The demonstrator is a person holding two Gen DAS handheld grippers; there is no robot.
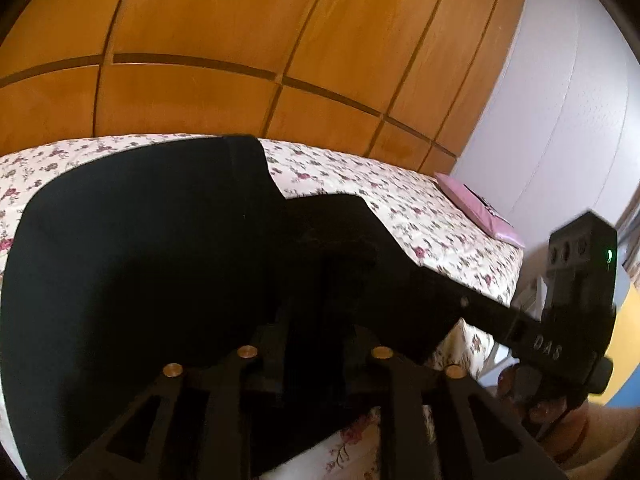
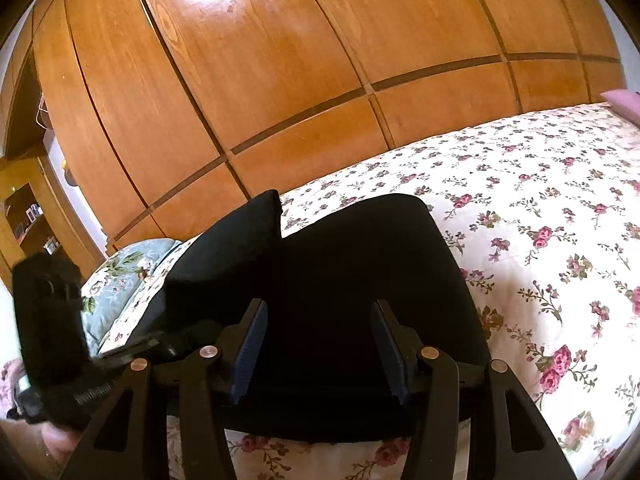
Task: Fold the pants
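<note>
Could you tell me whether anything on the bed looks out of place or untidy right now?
Only the black pants stand out: one corner sticks up past the rest instead of lying flush on the floral bedspread. The fold looks uneven. Nothing looks spilled or damaged.

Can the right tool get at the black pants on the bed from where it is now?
Probably yes. The right tool is open, pointing straight at the black pants on the floral bedspread, with nothing between its fingers and the cloth. The left tool sits off to the side.
</note>
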